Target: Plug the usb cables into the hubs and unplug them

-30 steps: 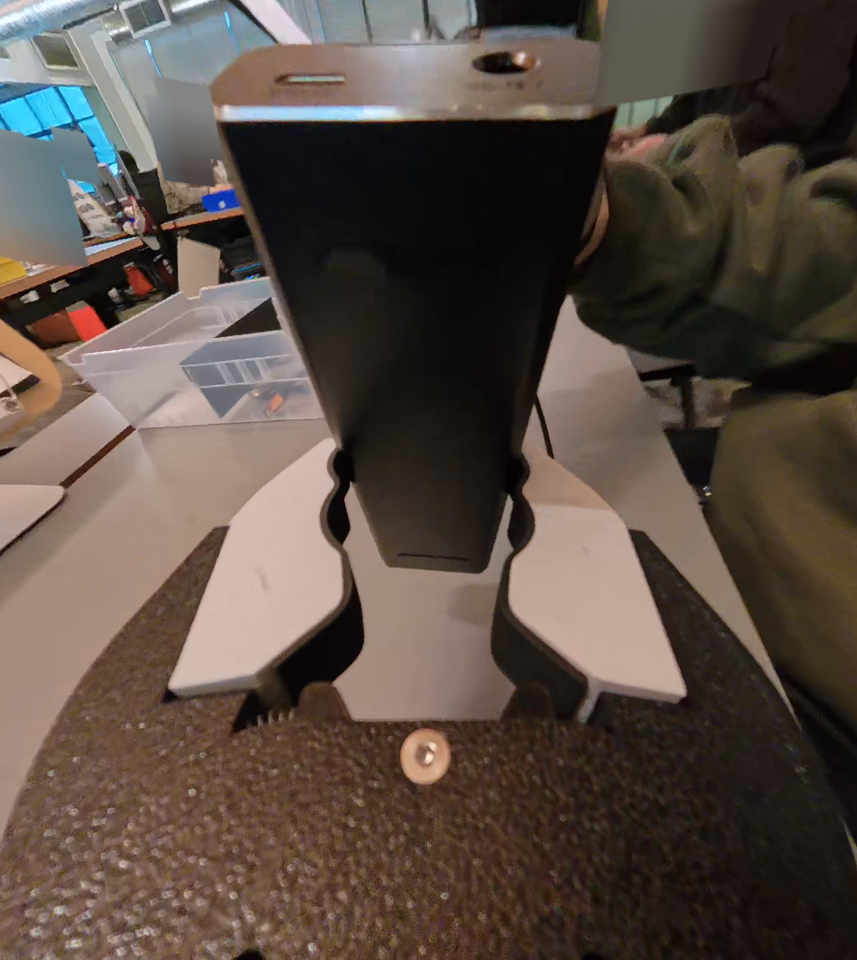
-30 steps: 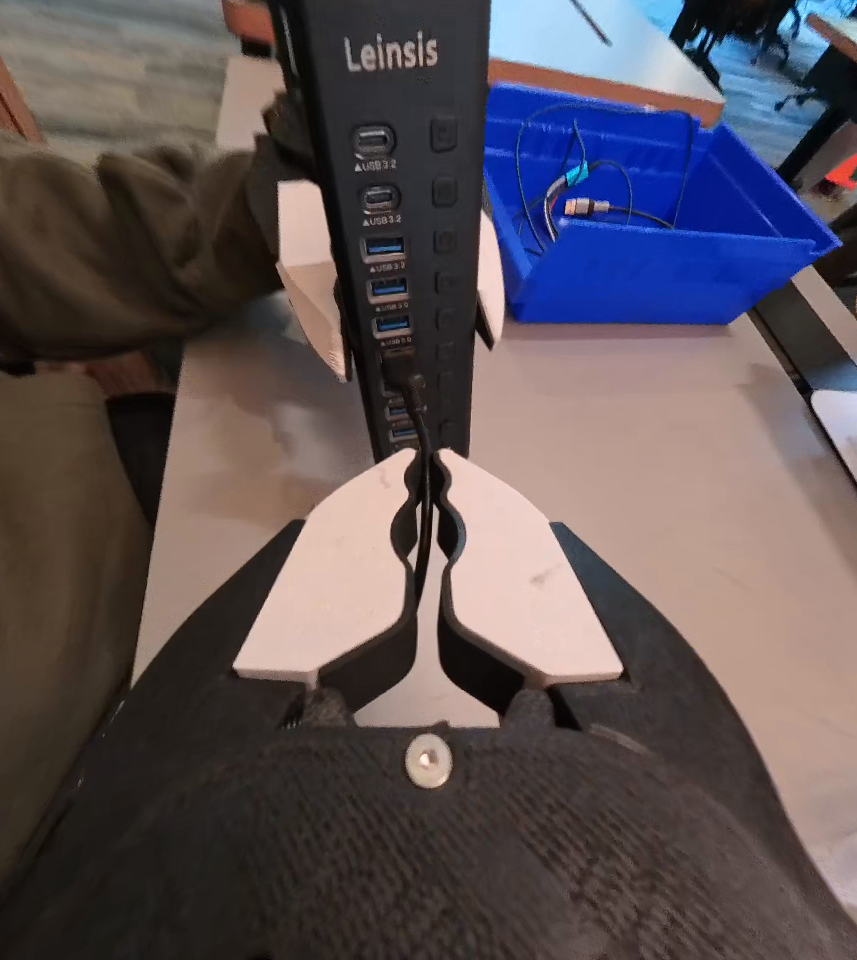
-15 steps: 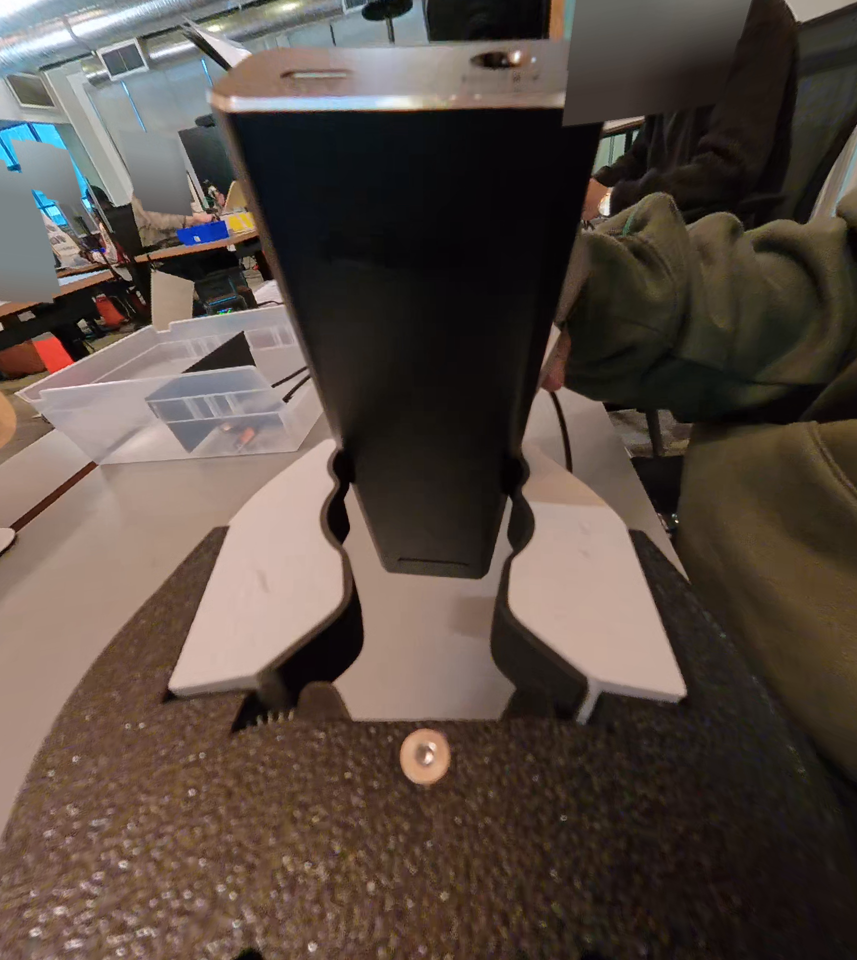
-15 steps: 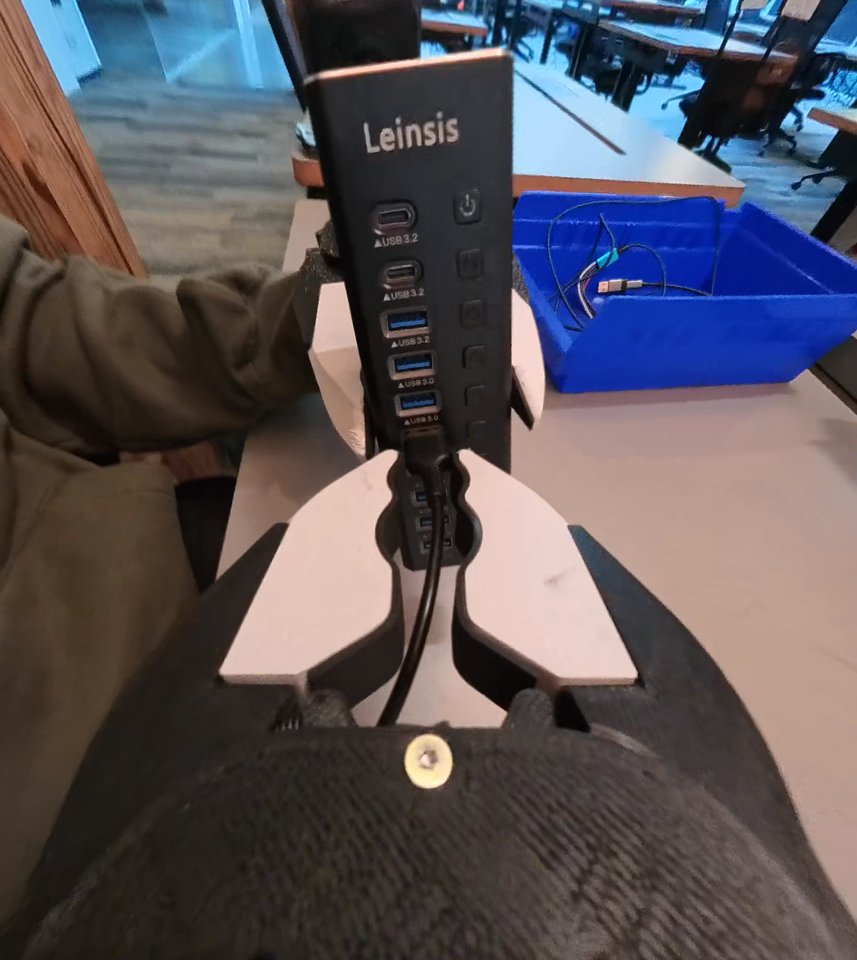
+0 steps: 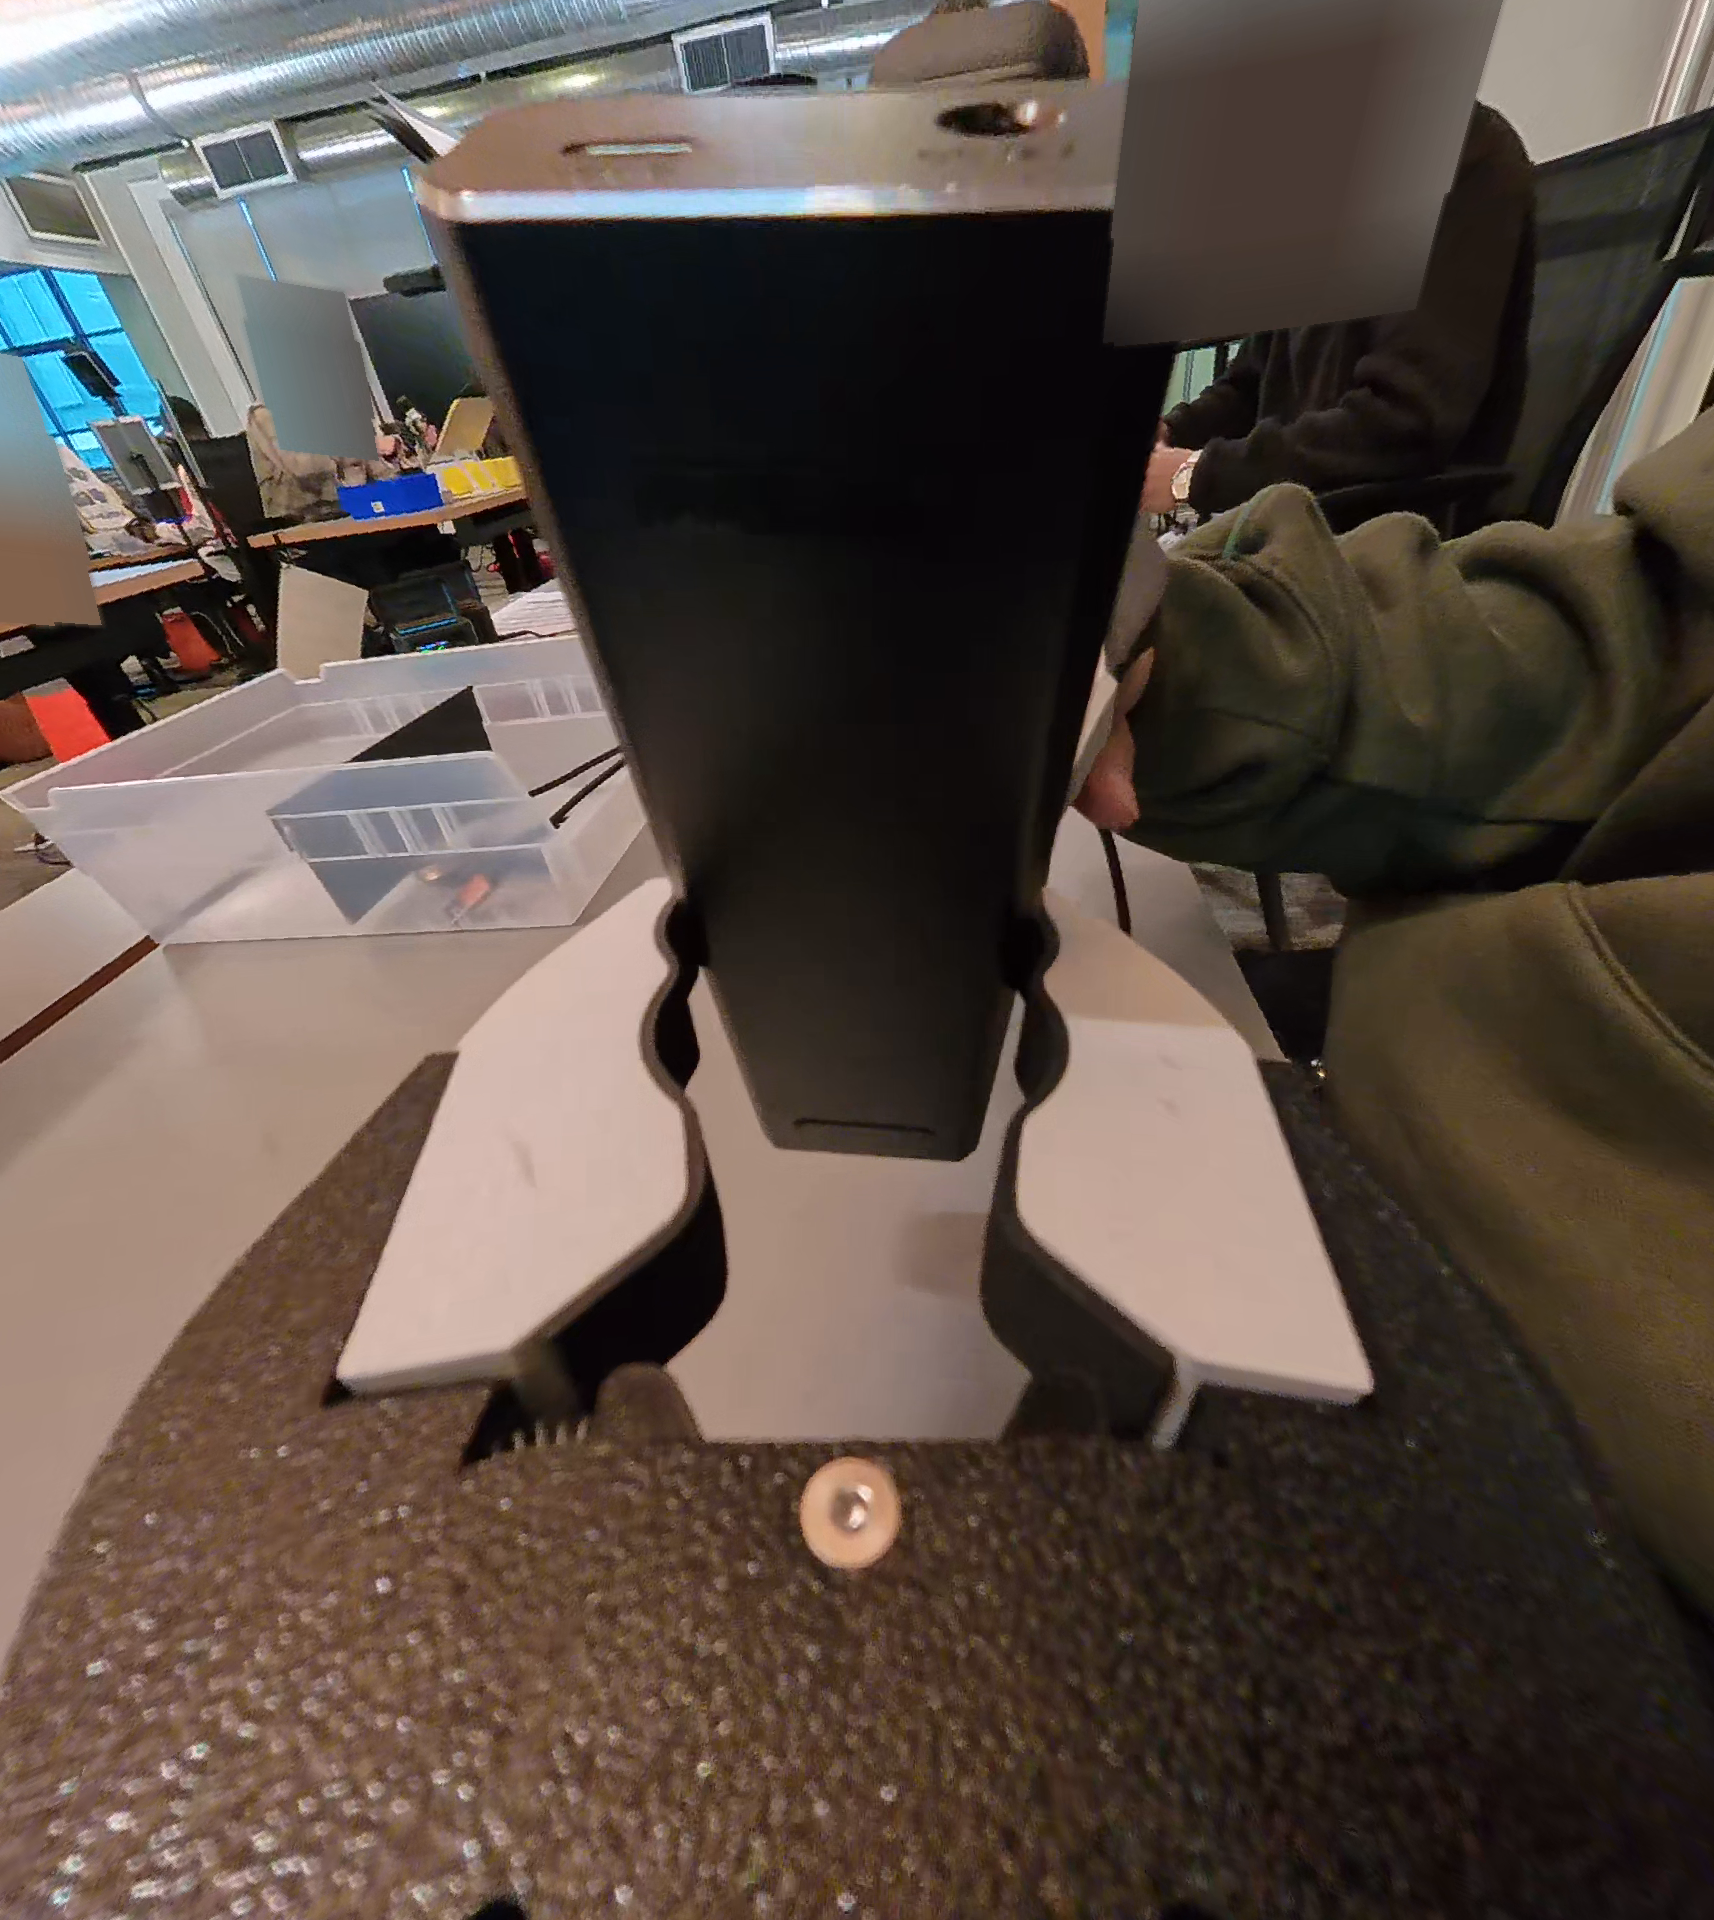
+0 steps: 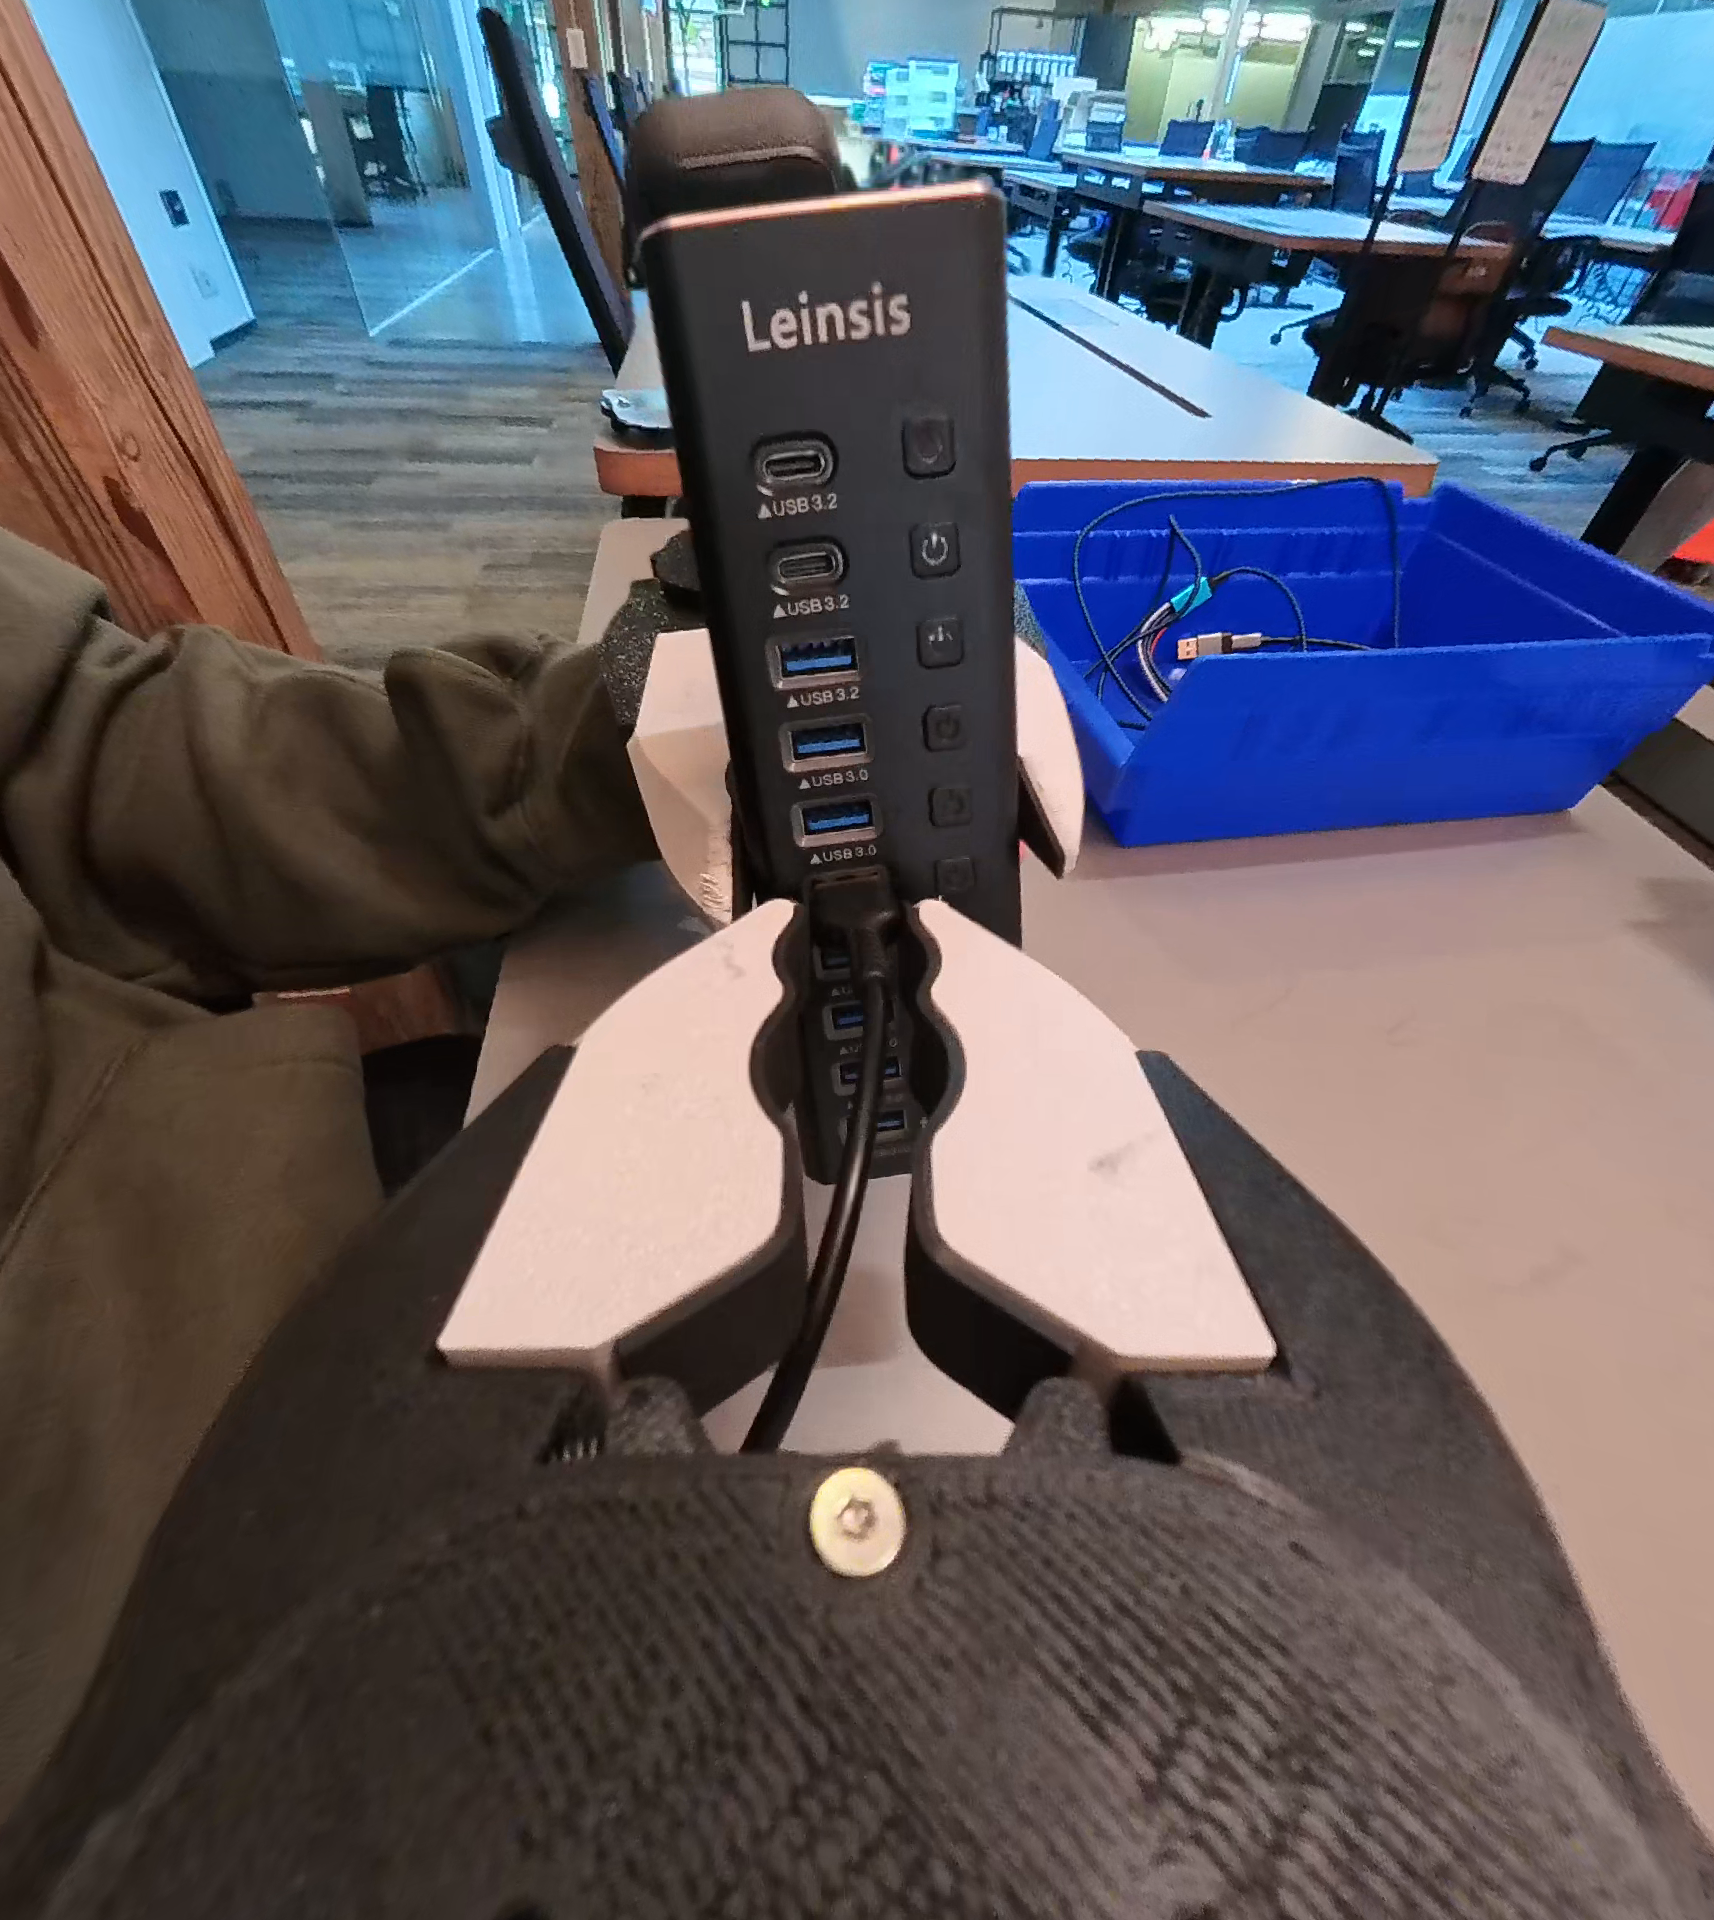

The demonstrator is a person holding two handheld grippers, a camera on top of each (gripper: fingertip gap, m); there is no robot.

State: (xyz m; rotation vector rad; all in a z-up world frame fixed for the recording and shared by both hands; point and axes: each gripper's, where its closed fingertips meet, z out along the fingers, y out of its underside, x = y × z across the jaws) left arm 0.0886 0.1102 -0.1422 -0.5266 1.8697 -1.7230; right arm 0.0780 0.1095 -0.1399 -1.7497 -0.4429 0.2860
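Observation:
A black USB hub (image 5: 832, 623) stands upright, held by its lower part in my left gripper (image 5: 853, 935), which is shut on it. The right wrist view shows the hub's front (image 6: 863, 395) with a column of ports and buttons, and the left gripper's white fingers (image 6: 676, 790) on both sides of it. A black USB cable (image 6: 832, 1247) is plugged into a middle port. My right gripper (image 6: 853, 920) has its tips closed on both sides of the cable's plug (image 6: 848, 904), right at the hub face. The cable runs back between the jaws.
A blue bin (image 6: 1404, 748) with loose cables sits on the grey table (image 6: 1404, 1091) to the right of the hub. A clear plastic tray (image 5: 209, 831) stands at the left in the left wrist view. Olive sleeves (image 5: 1404, 675) flank the hub. People sit at desks behind. Left and right tips are no more than a few centimetres apart.
My right gripper let go of the cable, slid forward along it and closed around the plug at the hub. The hub has been tilted more upright. The left grip is unchanged.

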